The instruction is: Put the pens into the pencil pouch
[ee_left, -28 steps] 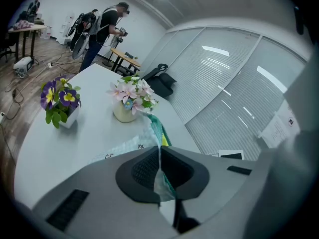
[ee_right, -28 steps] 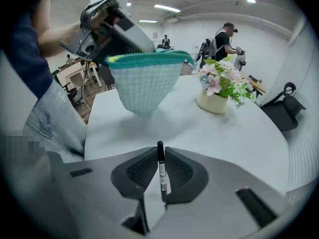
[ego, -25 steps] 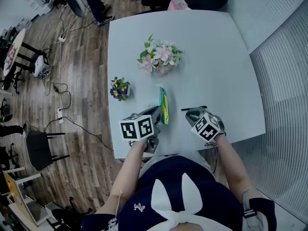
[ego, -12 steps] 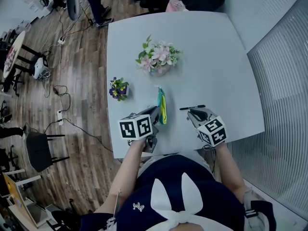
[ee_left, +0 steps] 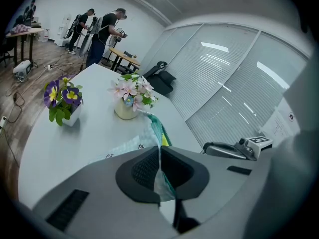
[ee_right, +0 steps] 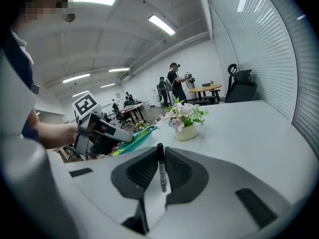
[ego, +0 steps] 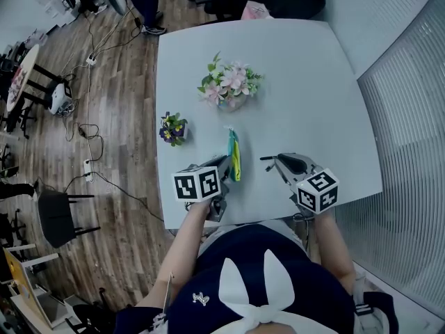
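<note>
At the bench's [ego: 299, 82] near edge, both grippers face open surface ahead.
Left gripper [ego: 227, 163] pinches the teal pencil pouch's [ego: 235, 152] near end; right gripper [ego: 278, 161], angled downward near it, clamps a black pen [ee_right: 161, 166].

Wood-plank floor [ego: 125, 117], slatted blinds [ego: 410, 152] and ceiling strip lights [ee_right: 162, 25] surround the pale table [ego: 299, 82].

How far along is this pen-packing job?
Partway. Done: the left gripper is clamped on the pouch edge. In hand: the right gripper holds a black pen, not yet in the pouch. Left: slide it in. No other pens show on the table; the pouch's contents are hidden.
</note>
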Available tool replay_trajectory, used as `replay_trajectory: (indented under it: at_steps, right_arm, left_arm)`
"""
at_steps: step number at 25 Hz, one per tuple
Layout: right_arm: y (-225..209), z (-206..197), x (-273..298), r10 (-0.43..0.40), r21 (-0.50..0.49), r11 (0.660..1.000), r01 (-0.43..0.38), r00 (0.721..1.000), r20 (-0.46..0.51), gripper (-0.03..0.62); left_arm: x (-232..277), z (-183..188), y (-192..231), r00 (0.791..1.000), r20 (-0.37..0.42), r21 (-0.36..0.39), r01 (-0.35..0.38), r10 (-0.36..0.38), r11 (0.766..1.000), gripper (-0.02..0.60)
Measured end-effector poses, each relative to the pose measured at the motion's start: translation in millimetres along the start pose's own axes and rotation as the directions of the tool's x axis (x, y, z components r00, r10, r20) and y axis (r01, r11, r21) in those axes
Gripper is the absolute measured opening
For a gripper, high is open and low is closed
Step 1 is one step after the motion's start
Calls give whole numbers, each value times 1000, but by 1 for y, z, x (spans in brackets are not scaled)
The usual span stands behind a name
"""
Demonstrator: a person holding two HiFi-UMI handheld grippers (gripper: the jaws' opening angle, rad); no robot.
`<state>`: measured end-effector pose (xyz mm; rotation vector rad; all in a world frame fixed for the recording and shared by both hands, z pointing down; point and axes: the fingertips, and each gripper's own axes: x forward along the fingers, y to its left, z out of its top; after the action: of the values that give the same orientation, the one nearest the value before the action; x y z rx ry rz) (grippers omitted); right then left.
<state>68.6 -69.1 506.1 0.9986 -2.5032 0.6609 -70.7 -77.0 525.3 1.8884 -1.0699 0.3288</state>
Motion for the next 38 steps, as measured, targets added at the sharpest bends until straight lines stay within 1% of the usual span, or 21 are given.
replay_trajectory:
  at_steps: [4, 9, 12, 18, 26, 32, 38]
  right_arm:
    - [1, 15, -2, 7, 1, 1000, -7, 999, 39, 49]
    - [6, 45, -10, 21, 33, 999, -25, 992, 121, 49]
    - [7, 62, -13, 24, 25, 999, -28, 986, 163, 49]
    - [11, 88, -18, 32, 9, 999, -35, 976, 216, 49]
    - [19, 118, -29, 75, 39, 995, -91, 950, 302, 49]
    - [25, 131, -31, 101, 27, 993, -116, 939, 329, 49]
    - [30, 134, -26, 115, 22, 991, -128, 941, 319, 49]
  left_arm:
    - [1, 5, 1, 1000, 10, 4, -1, 1, 1000, 31]
    - [2, 9, 1, 1000, 15, 4, 1, -1, 1000, 31]
    - [4, 10, 1, 1000, 18, 5, 5, -5, 1000, 31]
    - [8, 11, -3, 1000, 12, 7, 21, -21, 1000, 31]
    - [14, 14, -8, 999, 5, 16, 31, -31, 999, 31]
    - [18, 14, -12, 999, -1, 23, 44, -44, 999, 31]
    - [19, 13, -17, 998, -10, 26, 55, -55, 998, 31]
